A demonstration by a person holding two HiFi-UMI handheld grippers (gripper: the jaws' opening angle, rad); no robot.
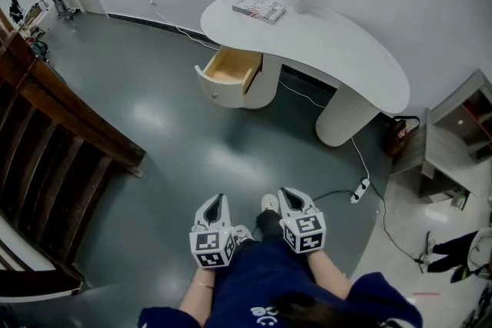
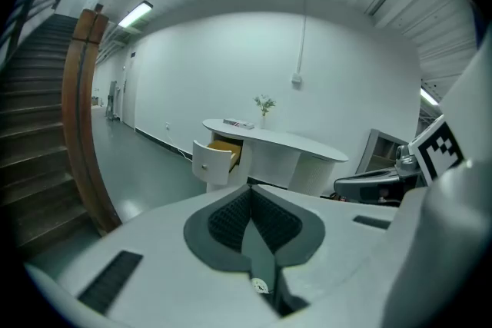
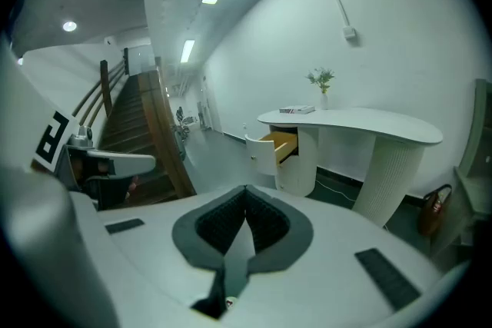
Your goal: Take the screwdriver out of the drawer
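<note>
We are holding 2 grippers close to our body, angled slightly downward. The left gripper (image 1: 217, 201) and the right gripper (image 1: 289, 195) are both showing their jaws pressed together, with nothing between the pads. Ahead of us the grey floor (image 1: 161, 142) is stretching out, so we are standing well apart from the white desk (image 1: 346, 50). Its drawer (image 1: 218, 86) is hanging pulled open, showing a bare wooden inside; from here we are not making out the screwdriver, though we are judging it to be lying in there. So the opening is done - the walk up, the grasp and the lift out are all remaining.
</note>
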